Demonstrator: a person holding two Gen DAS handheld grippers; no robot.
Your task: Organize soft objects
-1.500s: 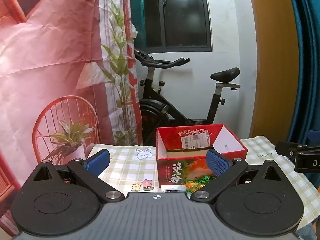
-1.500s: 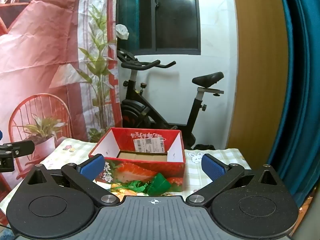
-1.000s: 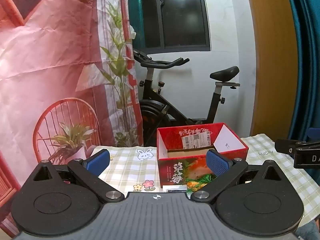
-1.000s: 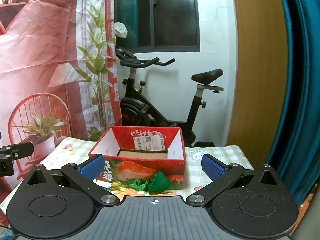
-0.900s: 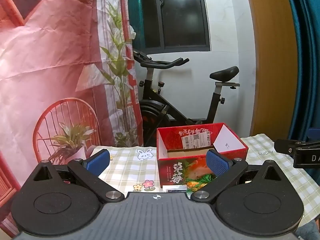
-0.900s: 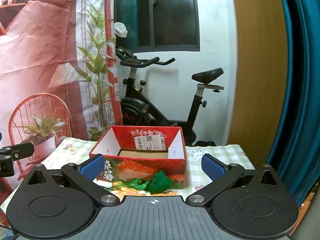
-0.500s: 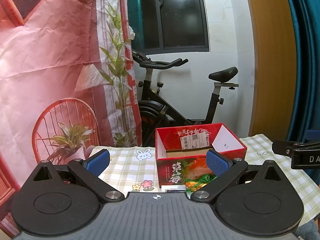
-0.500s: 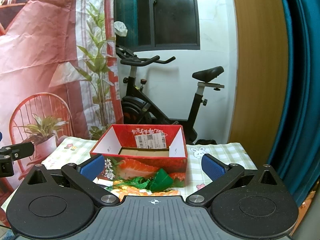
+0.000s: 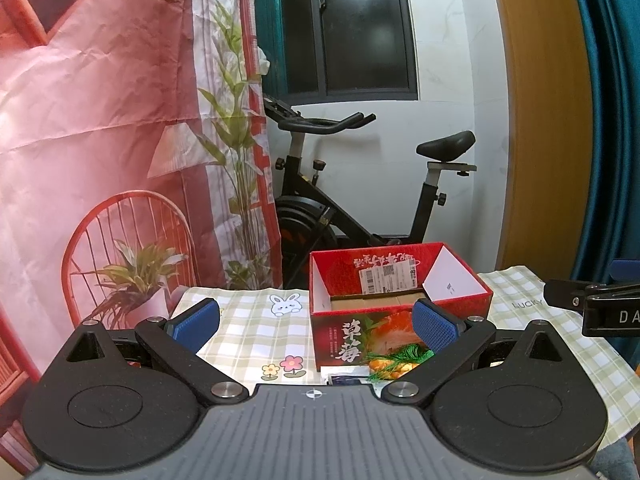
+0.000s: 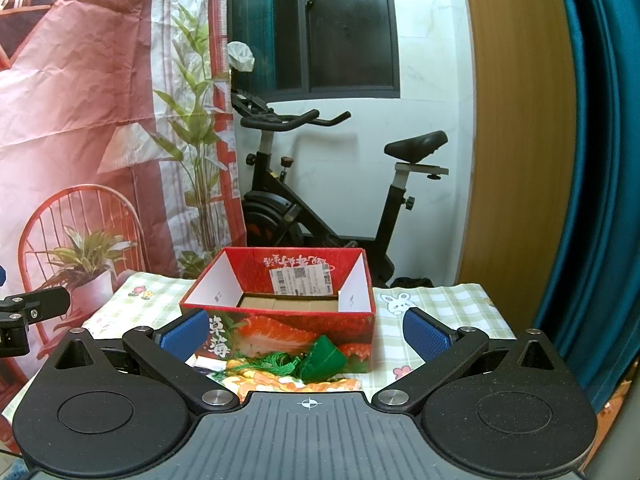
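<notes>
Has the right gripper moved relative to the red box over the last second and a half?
Yes. The right gripper has risen slightly: the red box and green tassel sit higher above its base.

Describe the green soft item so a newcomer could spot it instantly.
Find the red strawberry box on the checked tablecloth. Against its front wall lies a green folded pouch with a green tassel, atop orange-and-white fabric; it is the only solid green piece.

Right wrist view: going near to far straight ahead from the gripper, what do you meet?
right gripper, open → green tasselled soft thing lying on the checked tablecloth → red box → exercise bike → dark window.
</notes>
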